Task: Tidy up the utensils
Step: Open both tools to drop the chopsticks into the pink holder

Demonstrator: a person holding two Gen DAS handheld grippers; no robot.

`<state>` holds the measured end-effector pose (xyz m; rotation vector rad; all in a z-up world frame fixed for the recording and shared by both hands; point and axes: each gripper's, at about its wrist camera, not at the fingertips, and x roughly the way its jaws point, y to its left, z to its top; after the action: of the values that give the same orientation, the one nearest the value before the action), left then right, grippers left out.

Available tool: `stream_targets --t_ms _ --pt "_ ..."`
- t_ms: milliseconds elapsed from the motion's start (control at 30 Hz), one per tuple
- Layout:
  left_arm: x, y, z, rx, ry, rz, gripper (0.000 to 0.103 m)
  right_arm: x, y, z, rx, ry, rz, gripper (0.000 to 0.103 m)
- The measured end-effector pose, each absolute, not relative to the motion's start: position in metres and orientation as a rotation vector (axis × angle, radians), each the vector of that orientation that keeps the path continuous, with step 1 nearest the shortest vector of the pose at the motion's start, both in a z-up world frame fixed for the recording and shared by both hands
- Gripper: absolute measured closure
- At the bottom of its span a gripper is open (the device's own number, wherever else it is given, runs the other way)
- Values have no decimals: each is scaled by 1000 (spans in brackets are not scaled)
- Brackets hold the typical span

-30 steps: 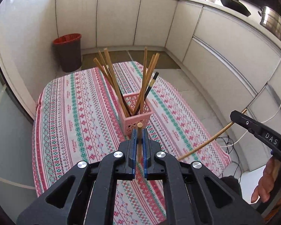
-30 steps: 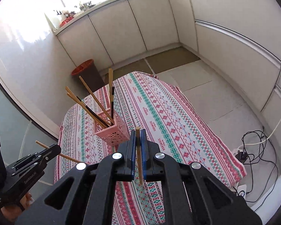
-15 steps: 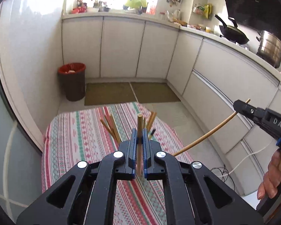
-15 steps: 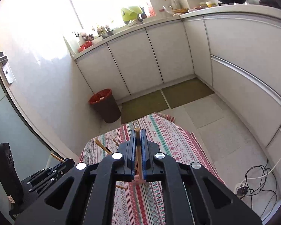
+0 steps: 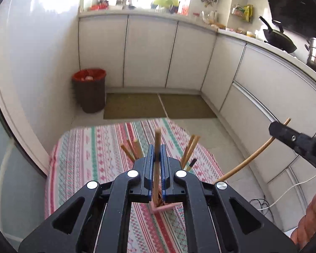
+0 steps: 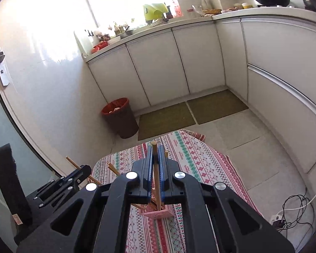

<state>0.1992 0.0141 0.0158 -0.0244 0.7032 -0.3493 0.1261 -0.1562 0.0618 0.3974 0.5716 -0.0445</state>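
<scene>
The black left gripper is clenched on a pale wooden chopstick that stands upright between its blue pads. The black right gripper pinches another wooden chopstick the same way. Below and just beyond both, a pink perforated plastic basket stands on the striped red-and-green patterned tablecloth, with more chopsticks leaning in it. Farther off, a dark bin with a red liner sits against white cabinets.
</scene>
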Motion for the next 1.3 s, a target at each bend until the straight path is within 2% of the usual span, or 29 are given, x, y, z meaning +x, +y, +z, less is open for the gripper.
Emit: stream_targets --t_ms 33,133,633,867,1033,1167,1300 --pt "200 17 12 -42 712 -344 97 128 -156 59 401 576 -45 98" --pt "198 31 9 -98 713 -330 86 133 -154 57 396 578 -48 98" --pt "188 64 19 -174 692 -284 83 155 -127 42 321 581 -64 98" --pt "185 63 20 -155 699 -284 79 158 -127 30 323 614 -75 91" --pt "177 57 22 -132 694 -287 76 149 -127 35 302 608 -94 90" --pt "164 48 25 -96 675 -286 69 135 -123 36 254 594 -123 73" --pt "149 41 28 -63 650 -276 57 120 -122 33 219 604 -141 67"
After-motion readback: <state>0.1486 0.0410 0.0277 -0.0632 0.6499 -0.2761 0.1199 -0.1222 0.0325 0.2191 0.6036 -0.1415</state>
